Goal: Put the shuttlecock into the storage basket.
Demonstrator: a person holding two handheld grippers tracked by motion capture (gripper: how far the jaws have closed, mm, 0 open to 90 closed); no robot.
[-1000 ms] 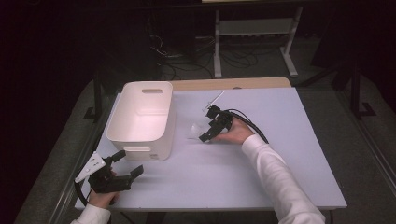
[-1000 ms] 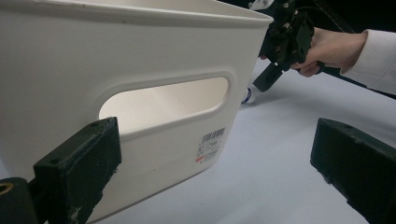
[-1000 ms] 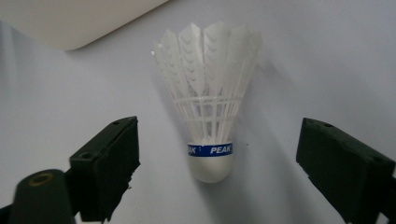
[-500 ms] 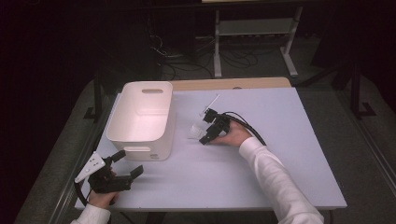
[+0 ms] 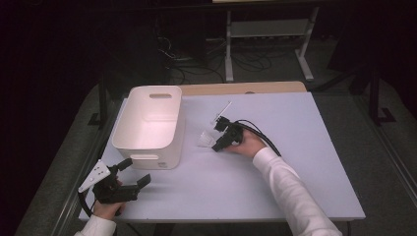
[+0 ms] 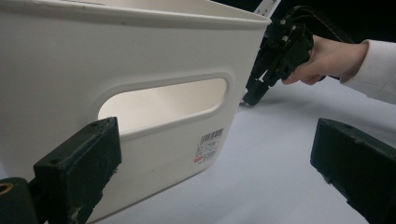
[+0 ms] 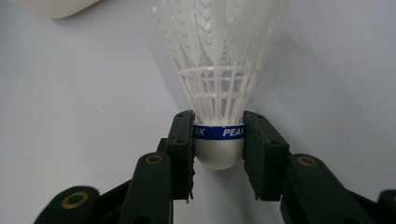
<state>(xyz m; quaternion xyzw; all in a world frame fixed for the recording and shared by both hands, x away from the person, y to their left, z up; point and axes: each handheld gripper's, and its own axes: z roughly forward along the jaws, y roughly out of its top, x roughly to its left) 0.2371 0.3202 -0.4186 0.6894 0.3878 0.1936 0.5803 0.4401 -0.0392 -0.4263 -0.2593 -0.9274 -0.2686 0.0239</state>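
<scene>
While the shuttlecock [image 7: 219,84] is pinched at its cork by the just-closed right gripper [image 7: 219,149] jaws, mid-frame on the worktop [image 5: 295,187] | left gripper [image 5: 129,183] jaws spread, kept idle lower left | bin [image 5: 147,123] beside, presumably the destination.

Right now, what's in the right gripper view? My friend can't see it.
The right gripper has just been closing, and its two black jaws now pinch the rounded base of a white shuttlecock at its blue band. The feathery skirt fans away over the pale table.
</scene>
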